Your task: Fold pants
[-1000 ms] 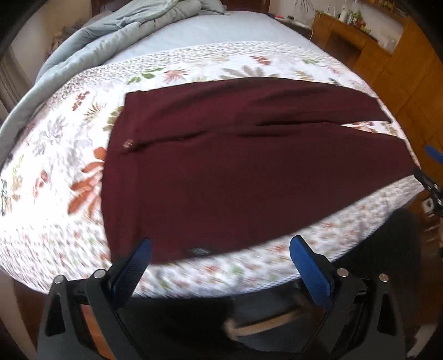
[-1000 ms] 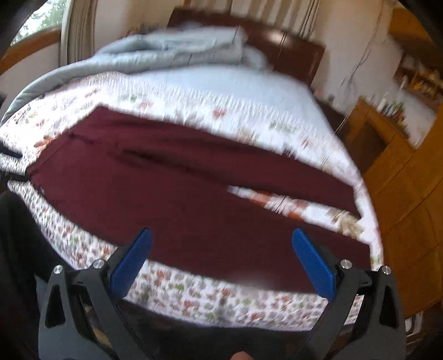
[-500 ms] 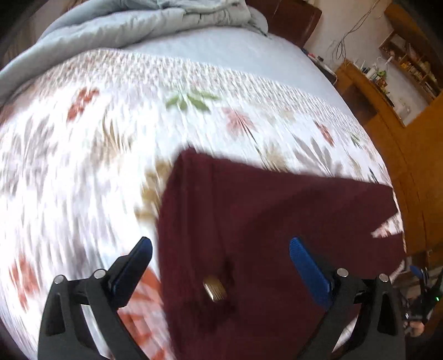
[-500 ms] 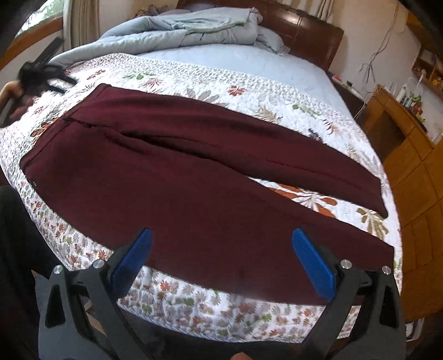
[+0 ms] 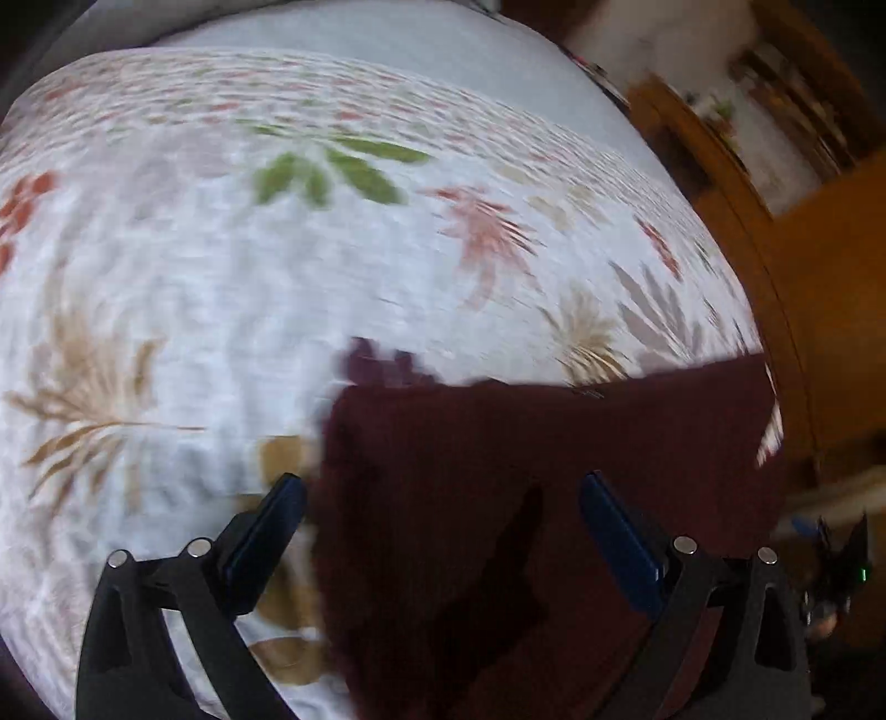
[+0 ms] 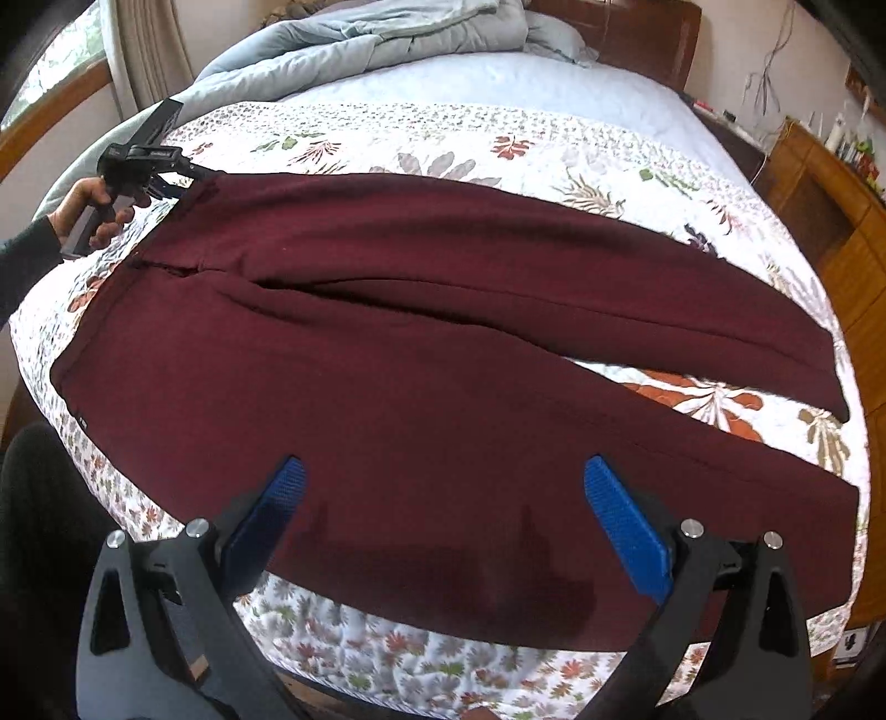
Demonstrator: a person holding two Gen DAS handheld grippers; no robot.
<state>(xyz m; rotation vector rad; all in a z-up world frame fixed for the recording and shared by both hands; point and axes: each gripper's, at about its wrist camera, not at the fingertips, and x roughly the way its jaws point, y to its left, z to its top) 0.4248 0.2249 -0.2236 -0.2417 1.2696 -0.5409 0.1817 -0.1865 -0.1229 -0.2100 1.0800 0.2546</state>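
Lying flat on the quilt (image 6: 554, 144), pants (image 6: 443, 360) spread beneath both wide-open tools: left tool (image 5: 443, 498), right tool (image 6: 443, 482).

One pair of maroon pants (image 6: 421, 343), with two legs, is counted on one leaf-printed quilt (image 6: 498, 144). One crumpled grey duvet (image 6: 365, 39) is seen at the far end. Two grippers are counted: left gripper (image 6: 166, 177) and right gripper (image 6: 443, 498).

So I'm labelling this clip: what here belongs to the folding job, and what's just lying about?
Job: maroon pants; left gripper; right gripper.
Lying about: grey duvet; floral bedspread; wooden cabinet.
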